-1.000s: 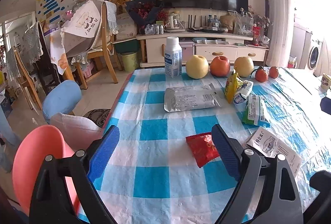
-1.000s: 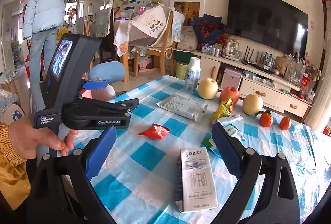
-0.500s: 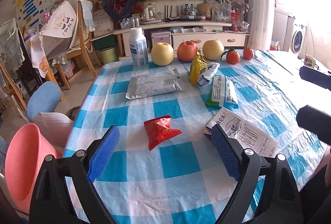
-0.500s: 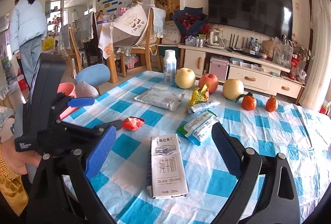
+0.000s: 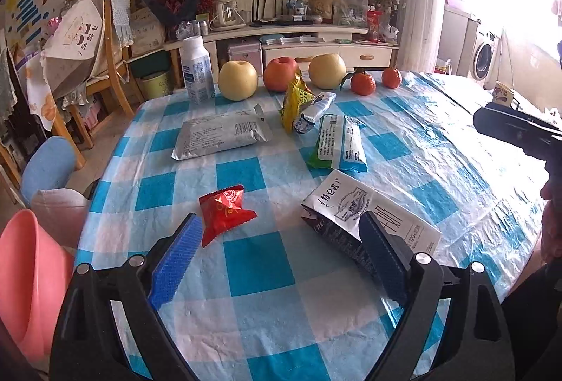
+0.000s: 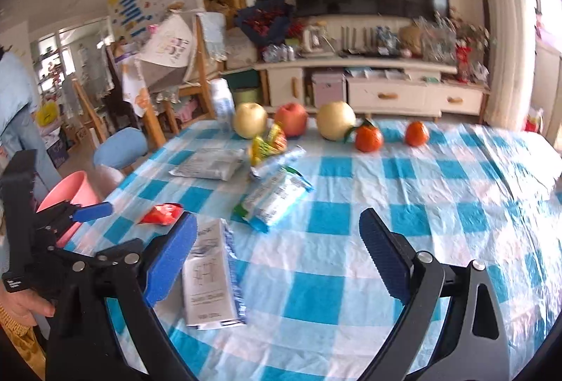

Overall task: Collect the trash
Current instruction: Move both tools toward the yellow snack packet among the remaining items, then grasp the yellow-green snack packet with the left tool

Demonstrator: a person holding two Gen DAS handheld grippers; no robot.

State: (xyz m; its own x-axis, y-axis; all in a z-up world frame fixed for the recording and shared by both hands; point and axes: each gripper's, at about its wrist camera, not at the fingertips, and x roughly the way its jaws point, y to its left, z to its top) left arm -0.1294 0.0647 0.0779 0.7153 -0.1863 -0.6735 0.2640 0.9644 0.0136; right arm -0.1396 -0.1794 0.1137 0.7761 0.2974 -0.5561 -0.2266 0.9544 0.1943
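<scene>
Trash lies on a blue-and-white checked table (image 5: 260, 261). A red snack wrapper (image 5: 223, 210) rests just beyond the left finger of my left gripper (image 5: 277, 252), which is open and empty. A flattened milk carton (image 5: 354, 205) lies by its right finger. Farther back lie a silver pouch (image 5: 221, 135), a green-and-white packet (image 5: 339, 143) and a yellow wrapper (image 5: 293, 99). My right gripper (image 6: 277, 252) is open and empty above the cloth, the carton (image 6: 210, 275) beside its left finger. The red wrapper (image 6: 161, 214) lies left of it, the packet (image 6: 274, 198) ahead.
A pink bin (image 5: 24, 282) stands off the table's left edge, seen also as the bin (image 6: 70, 194) behind the left gripper's body. A white bottle (image 5: 196, 71), apples, a pear and two oranges line the far edge. Chairs and a TV cabinet stand beyond; a person stands at far left.
Both views have swung right across the table. In the left wrist view the red wrapper slid from the right finger to the left, and the carton came under the right finger. The right gripper moved right.
</scene>
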